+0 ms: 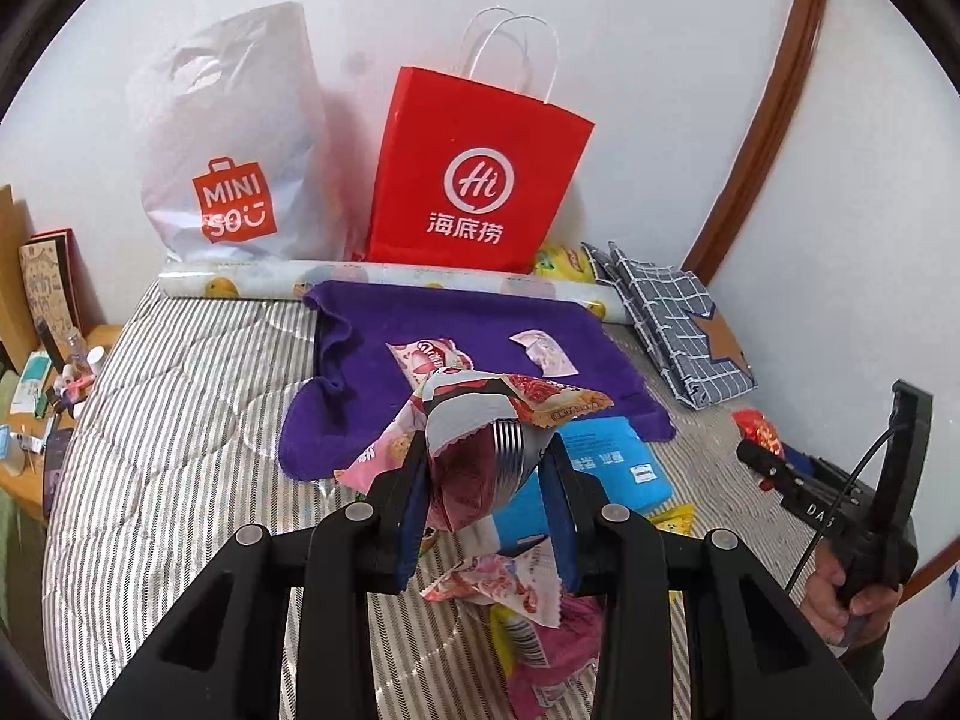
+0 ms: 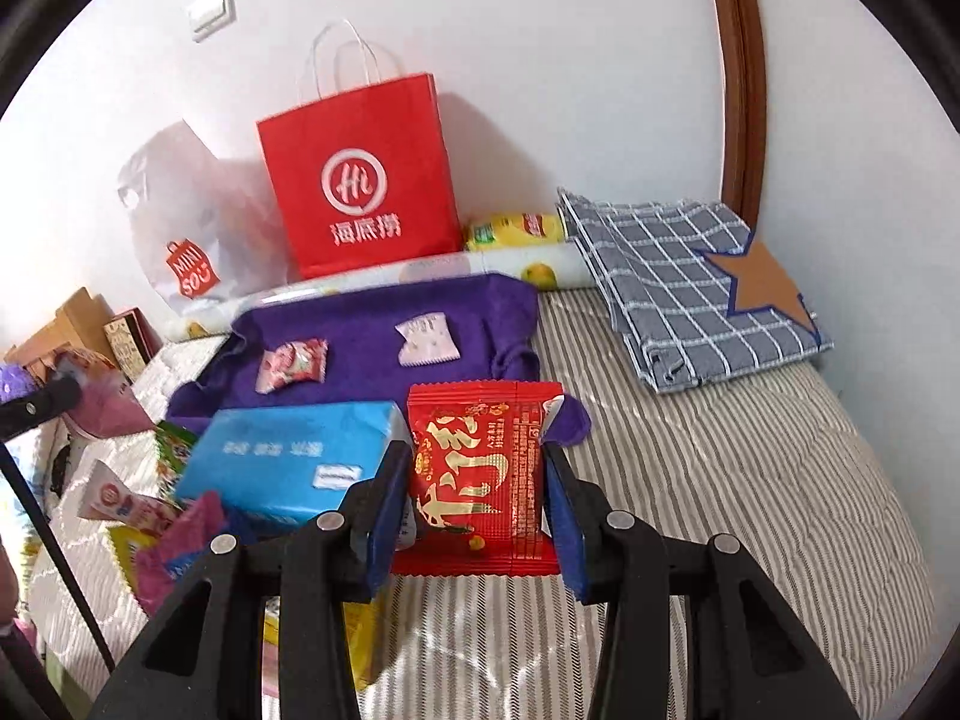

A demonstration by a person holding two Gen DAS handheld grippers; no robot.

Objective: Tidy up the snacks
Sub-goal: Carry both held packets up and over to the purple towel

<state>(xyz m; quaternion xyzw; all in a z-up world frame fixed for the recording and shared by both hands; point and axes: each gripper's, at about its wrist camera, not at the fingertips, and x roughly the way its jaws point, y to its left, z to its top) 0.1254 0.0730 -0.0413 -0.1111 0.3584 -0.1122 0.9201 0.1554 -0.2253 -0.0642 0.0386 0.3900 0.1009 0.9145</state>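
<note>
My left gripper is shut on a pink and silver snack packet, held above the striped bed. My right gripper is shut on a red snack packet with gold characters, held upright above the bed. It also shows in the left wrist view at the right. A purple cloth lies ahead with a pink candy packet and a pale packet on it. More loose snack packets lie under my left gripper.
A blue tissue pack lies by the cloth. A red paper bag, a white Miniso plastic bag and a wrapping paper roll stand against the wall. A folded checked cloth lies at the right. A cluttered wooden bedside table stands at the left.
</note>
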